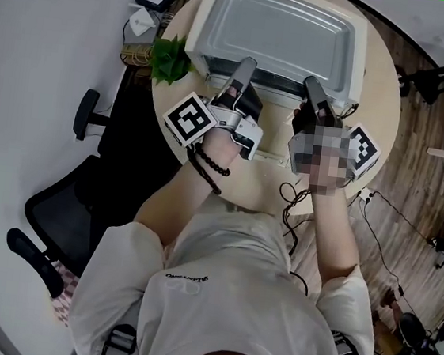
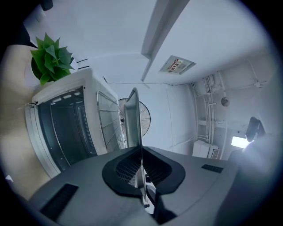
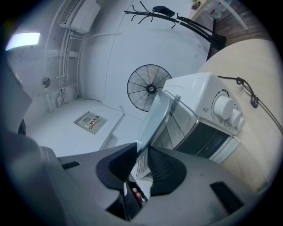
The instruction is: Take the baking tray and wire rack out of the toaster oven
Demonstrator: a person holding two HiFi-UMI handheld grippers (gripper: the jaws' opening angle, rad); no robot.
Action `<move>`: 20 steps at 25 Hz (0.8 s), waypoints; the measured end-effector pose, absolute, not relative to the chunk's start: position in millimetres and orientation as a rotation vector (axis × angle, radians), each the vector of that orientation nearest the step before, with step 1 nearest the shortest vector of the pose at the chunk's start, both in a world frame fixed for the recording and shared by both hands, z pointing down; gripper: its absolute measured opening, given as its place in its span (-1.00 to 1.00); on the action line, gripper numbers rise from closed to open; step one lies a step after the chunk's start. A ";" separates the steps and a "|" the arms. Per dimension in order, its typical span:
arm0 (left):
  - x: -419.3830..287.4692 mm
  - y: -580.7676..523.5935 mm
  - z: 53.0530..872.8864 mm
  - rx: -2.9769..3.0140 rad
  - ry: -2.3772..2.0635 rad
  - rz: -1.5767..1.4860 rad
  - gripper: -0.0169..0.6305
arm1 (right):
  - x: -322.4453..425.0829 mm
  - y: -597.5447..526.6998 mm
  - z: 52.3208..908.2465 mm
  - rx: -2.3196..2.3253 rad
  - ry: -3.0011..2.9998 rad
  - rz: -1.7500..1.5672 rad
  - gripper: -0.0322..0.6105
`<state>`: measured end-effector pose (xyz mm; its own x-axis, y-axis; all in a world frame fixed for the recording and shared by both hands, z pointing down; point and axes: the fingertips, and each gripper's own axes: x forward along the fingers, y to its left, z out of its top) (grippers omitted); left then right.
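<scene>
The baking tray is gripped at its near rim by both tools. The left tool is pinched almost fully together on the thin edge, and the right tool is closed to a narrow gap on the rim further right. The tray is held clear of the toaster oven, above its white top, over the far side of the tabletop. A wire grid, probably the wire rack, is seen between tray and oven top; whether it rests there cannot be told. The tray's removal is judged nearly done. A spot to set it down is called for next, with both tools lowered together before the rim is released.
</scene>
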<state>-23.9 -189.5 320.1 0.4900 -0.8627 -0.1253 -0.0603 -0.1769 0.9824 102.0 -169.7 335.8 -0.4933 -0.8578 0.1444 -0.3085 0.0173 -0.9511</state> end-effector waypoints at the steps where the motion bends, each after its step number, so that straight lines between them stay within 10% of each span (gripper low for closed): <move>1: -23.6 -190.2 322.3 1.599 -0.821 -0.875 -0.92 | 102.7 -169.5 338.0 -1.192 1.811 -1.497 -0.66; 20: -15.8 -194.4 358.0 1.727 -1.016 -0.583 -0.63 | 106.5 -169.4 360.8 -1.256 1.799 -1.561 -0.66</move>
<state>-15.8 -194.4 358.0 0.5297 -0.8445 0.0784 -0.3584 -0.1391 0.9232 106.5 -169.4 360.8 -0.4872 -0.8440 0.2244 -0.3408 -0.0528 -0.9387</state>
